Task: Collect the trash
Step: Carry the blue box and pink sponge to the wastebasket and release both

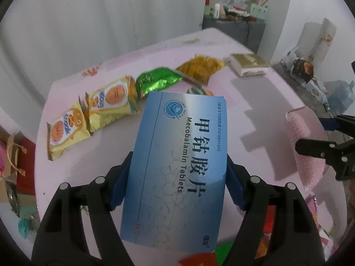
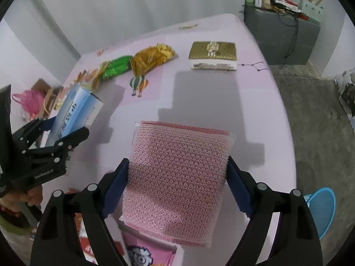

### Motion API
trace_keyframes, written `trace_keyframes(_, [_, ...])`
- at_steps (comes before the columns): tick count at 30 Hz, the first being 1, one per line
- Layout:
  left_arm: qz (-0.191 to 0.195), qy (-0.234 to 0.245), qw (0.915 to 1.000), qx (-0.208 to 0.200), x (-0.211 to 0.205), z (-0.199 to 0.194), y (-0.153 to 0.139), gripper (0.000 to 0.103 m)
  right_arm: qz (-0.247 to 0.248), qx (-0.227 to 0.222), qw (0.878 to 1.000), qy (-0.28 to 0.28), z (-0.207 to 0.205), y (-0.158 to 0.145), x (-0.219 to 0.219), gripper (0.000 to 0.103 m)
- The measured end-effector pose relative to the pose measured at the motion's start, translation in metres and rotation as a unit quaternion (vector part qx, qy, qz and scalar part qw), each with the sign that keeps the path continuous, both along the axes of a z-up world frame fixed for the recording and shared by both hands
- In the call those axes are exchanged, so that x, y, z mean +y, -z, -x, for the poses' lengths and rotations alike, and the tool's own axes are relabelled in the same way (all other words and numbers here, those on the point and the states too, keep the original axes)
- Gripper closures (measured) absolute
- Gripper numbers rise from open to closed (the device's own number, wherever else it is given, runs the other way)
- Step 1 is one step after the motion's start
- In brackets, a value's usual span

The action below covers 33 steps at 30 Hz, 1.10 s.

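Blue medicine box [image 1: 177, 166] hides table [image 1: 88, 177] beneath.

glossy blue cardboard box [image 1: 177, 166], rough pink mesh sponge [image 2: 177, 181], shiny crinkled foil wrappers [image 1: 158, 82], matt pink tablecloth [image 2: 221, 102].

Dim, soft indoor light; blocky shadows on the pink table [image 2: 255, 93]; fisheye-bent, slightly blurred edges.
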State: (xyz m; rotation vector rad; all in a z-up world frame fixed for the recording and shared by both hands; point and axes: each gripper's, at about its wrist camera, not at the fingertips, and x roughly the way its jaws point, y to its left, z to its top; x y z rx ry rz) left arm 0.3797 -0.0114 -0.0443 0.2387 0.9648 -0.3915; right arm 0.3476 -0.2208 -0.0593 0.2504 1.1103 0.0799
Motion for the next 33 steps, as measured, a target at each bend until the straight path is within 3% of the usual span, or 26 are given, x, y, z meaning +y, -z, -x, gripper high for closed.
trace_keyframes(9, [0.042, 0.043, 0.9966, -0.056, -0.01, 0.043, -0.061, 0.032, -0.051, -0.067, 0.995, 0.062, 0.058, -0.042, -0.024, 0.022])
trace_keyframes(16, [0.06, 0.1, 0.9896, -0.084, -0.05, 0.09, -0.106, 0.032, -0.081, -0.107, 0.985, 0.106, 0.113, -0.063, -0.055, 0.022])
trace_keyframes(25, [0.081, 0.163, 0.9812, -0.065, -0.131, 0.136, -0.12, 0.032, -0.105, -0.15, 0.969, 0.165, 0.184, -0.083, -0.118, 0.021])
trace_keyframes(33, [0.089, 0.214, 0.9723, -0.031, -0.211, 0.17, -0.109, 0.033, -0.117, -0.156, 0.952, 0.236, 0.246, -0.069, -0.185, 0.021])
